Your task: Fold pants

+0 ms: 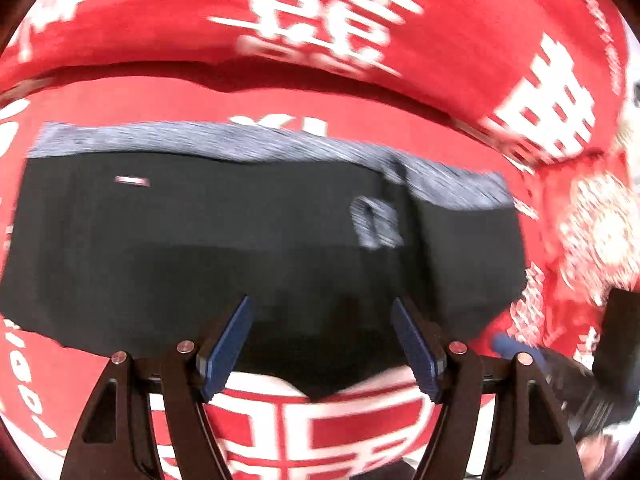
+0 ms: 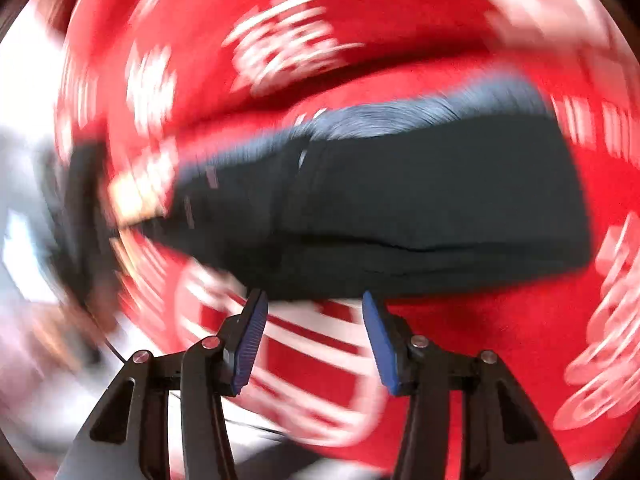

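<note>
Dark pants (image 1: 240, 240) lie folded into a wide flat block on a red bedspread (image 1: 160, 24) with white characters; a grey waistband (image 1: 240, 140) runs along their far edge. My left gripper (image 1: 322, 312) hangs open over the near edge of the pants, blue pads apart, nothing between them. In the right wrist view, which is heavily blurred, the same pants (image 2: 420, 200) lie ahead. My right gripper (image 2: 314, 304) is open just short of their near edge, with only red cloth between its fingers. The other gripper (image 1: 520, 350) shows blurred at the lower right of the left wrist view.
The red bedspread (image 2: 500, 340) rises in a fold (image 1: 360, 60) behind the pants. A dark object (image 1: 620, 332) sits at the right edge of the left wrist view. Pale, blurred surroundings (image 2: 24, 160) lie off the bed's left side in the right wrist view.
</note>
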The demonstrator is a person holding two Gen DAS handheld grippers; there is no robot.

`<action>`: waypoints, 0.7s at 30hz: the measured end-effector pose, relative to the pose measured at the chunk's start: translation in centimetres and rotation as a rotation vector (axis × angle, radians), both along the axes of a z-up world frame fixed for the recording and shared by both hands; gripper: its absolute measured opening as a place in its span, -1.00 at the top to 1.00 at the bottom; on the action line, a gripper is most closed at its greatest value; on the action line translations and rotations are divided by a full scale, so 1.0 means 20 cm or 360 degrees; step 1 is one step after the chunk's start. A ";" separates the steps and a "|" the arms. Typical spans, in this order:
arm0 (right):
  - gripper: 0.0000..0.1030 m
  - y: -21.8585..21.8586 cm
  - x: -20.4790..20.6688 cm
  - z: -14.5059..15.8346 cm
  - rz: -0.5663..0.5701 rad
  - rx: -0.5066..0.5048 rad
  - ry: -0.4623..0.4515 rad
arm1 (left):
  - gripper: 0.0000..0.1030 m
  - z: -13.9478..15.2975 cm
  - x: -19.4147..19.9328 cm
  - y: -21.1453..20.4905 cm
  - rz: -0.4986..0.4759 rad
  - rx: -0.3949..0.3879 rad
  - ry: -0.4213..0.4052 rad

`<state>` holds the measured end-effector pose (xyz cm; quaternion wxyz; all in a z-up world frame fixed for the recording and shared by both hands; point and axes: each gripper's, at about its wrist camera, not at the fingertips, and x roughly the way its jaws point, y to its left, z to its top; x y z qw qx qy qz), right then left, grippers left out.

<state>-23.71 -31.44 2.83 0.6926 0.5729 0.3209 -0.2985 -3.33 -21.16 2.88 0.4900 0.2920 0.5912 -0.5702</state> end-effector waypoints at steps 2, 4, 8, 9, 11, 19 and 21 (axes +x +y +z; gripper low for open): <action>-0.04 -0.06 -0.10 -0.09 -0.0255 0.0199 -0.0235 | -0.42 -0.02 -0.10 -0.01 -0.0055 0.0007 -0.0014; -0.04 -0.10 -0.13 -0.18 -0.0365 0.0304 -0.0331 | -0.42 -0.06 -0.18 -0.01 -0.0082 0.0030 -0.0001; -0.04 -0.12 -0.11 -0.32 -0.0452 0.0469 -0.0430 | -0.42 -0.15 -0.26 0.00 -0.0081 0.0089 -0.0043; -0.04 -0.12 -0.13 -0.37 -0.0521 0.0517 -0.0488 | -0.42 -0.16 -0.27 0.01 -0.0073 0.0096 -0.0051; -0.04 -0.12 -0.16 -0.42 -0.0655 0.0561 -0.0610 | -0.42 -0.17 -0.27 0.02 -0.0057 0.0099 -0.0067; 0.91 -0.19 -0.09 -0.24 -0.0409 0.0313 -0.0460 | -0.42 -0.08 -0.25 0.00 -0.0006 0.0021 -0.0236; 0.91 -0.14 -0.03 -0.14 -0.0173 0.0216 -0.0285 | -0.42 -0.03 -0.18 0.02 0.0043 -0.0013 -0.0262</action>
